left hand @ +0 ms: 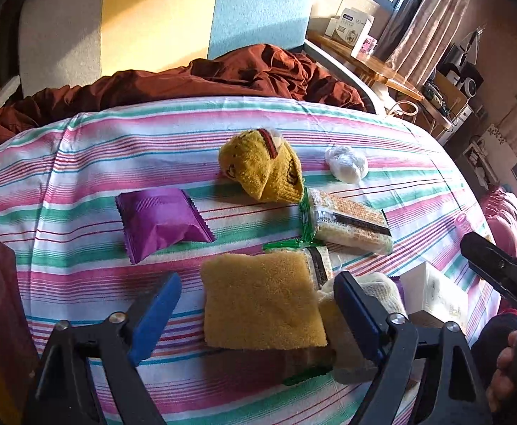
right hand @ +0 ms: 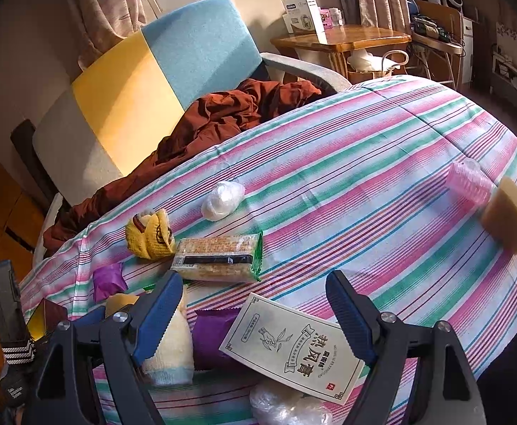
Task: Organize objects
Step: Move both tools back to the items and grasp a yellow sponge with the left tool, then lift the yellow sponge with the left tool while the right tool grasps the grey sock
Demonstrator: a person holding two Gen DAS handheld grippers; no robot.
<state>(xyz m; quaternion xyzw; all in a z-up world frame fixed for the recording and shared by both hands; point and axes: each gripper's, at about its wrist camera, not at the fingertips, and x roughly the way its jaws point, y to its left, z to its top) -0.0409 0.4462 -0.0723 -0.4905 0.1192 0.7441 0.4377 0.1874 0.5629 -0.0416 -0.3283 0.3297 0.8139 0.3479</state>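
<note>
The left gripper (left hand: pixel 254 313), jaws apart, straddles a mustard-yellow terry cloth (left hand: pixel 262 301) overlapping a cream knitted glove (left hand: pixel 361 304); closing could snag both. The right gripper (right hand: pixel 254 318), jaws apart and empty, hangs over a white printed box (right hand: pixel 293 350). Everything lies on a pink-and-green striped bedsheet (left hand: pixel 81 163) in a cluttered, sunlit room

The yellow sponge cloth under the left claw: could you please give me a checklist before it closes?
1. Left claw straddles the yellow sponge cloth: ok.
2. Pads clear of the cloth: ok on the left; cannot tell on the right.
3. Right pad free of the cream towel: not ok, towel sits against it.
4. Cracker pack tucked under the cloth's far edge: not ok.
5. Right claw open and empty above the white box: ok.
</note>
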